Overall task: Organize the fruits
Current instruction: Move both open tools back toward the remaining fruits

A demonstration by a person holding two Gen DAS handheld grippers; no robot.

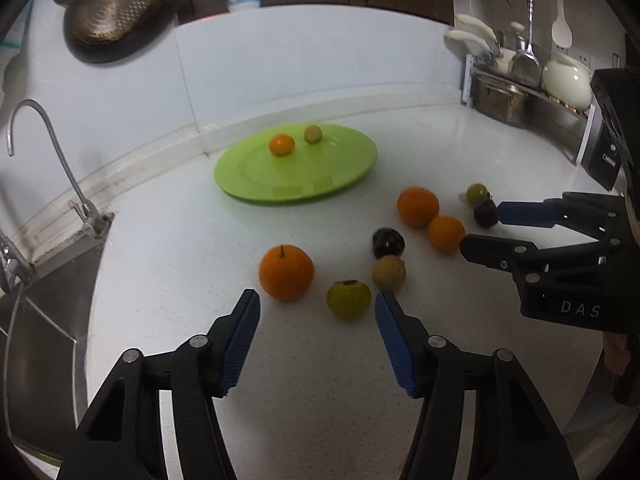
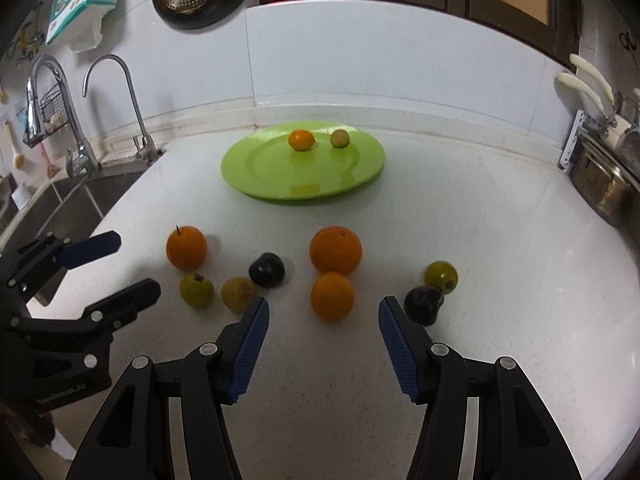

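My left gripper (image 1: pixel 317 306) jaws stand released, the green fruit (image 1: pixel 348 298) just ahead between them; my right gripper (image 2: pixel 324 312) jaws likewise gape, the small orange (image 2: pixel 332 295) dead ahead. Both arms sit equally close. Beyond, across the white worktop (image 2: pixel 500 320), the green plate (image 2: pixel 256 168) holds two fruits.

Green plate (image 2: pixel 240 168) holds two small fruits (image 2: pixel 301 139); eight fruits (image 2: pixel 335 250) lie scattered on the counter.

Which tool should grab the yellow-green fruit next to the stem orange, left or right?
Left. The open left tool already points at that yellow-green fruit, almost between its tips. The right tool faces the small orange instead.
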